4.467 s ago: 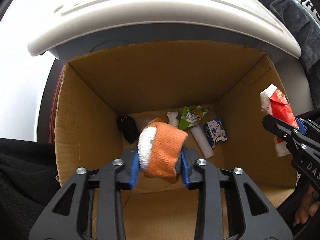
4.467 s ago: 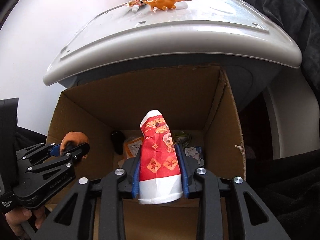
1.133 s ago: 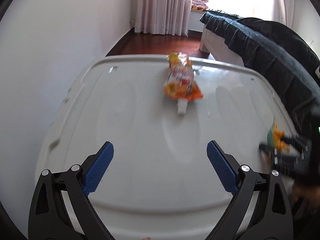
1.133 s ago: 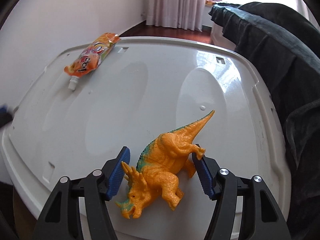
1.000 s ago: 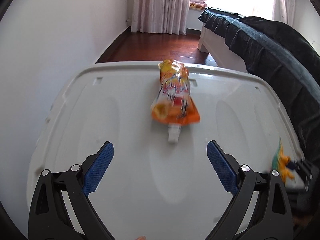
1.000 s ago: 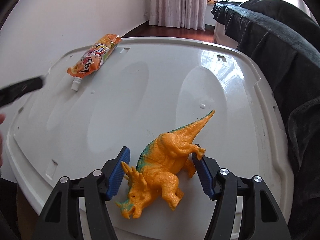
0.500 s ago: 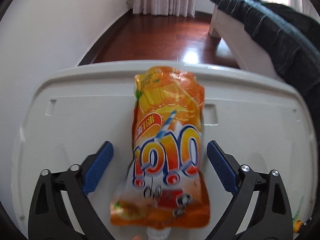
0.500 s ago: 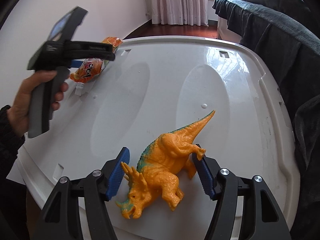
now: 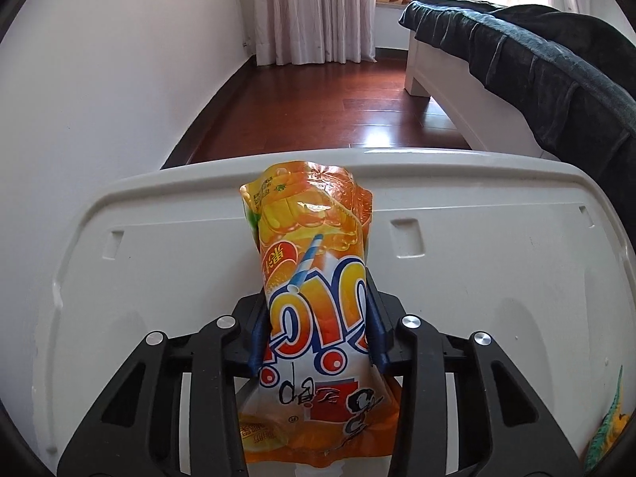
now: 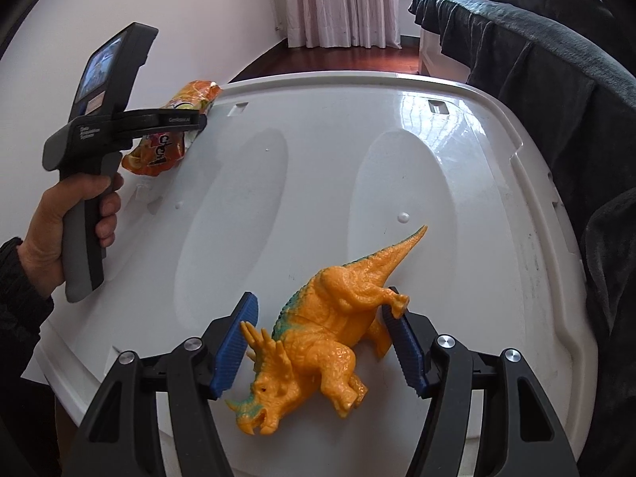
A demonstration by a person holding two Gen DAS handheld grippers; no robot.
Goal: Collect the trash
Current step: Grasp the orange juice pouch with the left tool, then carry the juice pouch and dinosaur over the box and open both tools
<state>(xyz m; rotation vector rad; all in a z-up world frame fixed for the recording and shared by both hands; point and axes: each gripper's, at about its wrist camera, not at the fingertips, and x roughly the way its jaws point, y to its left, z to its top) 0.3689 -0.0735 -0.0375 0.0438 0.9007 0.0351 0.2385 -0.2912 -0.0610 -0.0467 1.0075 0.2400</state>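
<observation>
Right gripper [image 10: 320, 344] low centre of frame, pitched down, jaws spread around orange toy dinosaur [image 10: 330, 334], right pad touching leg. Left gripper [image 9: 318, 328] closing, pads pinching crinkled orange juice pouch [image 9: 314, 310] on white lid [image 9: 477, 278], upper left in right view.

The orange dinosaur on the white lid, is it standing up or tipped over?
Tipped over. The orange dinosaur lies on its side on the white lid, legs sticking out sideways toward the camera, between the right gripper's blue pads.
</observation>
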